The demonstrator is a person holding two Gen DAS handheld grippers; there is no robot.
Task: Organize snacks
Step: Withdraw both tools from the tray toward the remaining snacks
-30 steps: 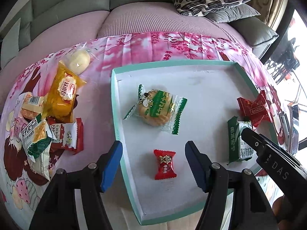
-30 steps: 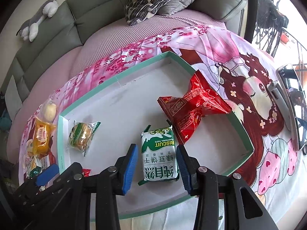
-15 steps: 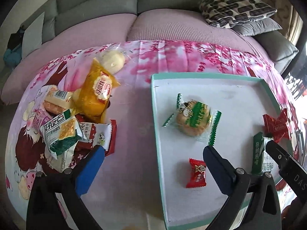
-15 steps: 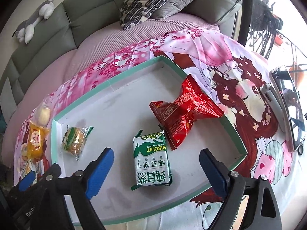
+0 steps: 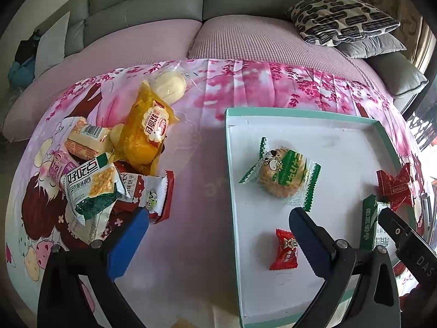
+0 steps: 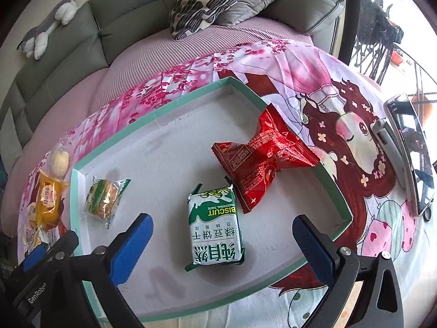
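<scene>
One green biscuit pack point(image 6: 215, 225) lies between right gripper's point(image 6: 222, 242) parted jaws.

Right gripper point(image 6: 220, 239) jaws sprung wide off the biscuit pack point(image 6: 214, 227), now loose in tray point(image 6: 153, 114). Left gripper point(image 5: 215, 235) opened too, swung left off the red candy point(image 5: 284, 248).

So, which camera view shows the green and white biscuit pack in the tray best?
The right wrist view. There the biscuit pack lies flat in the tray, whole and unobstructed between the open right gripper's fingers, with its print readable. In the left wrist view the same pack sits at the right edge, partly hidden behind a black gripper finger.
</scene>
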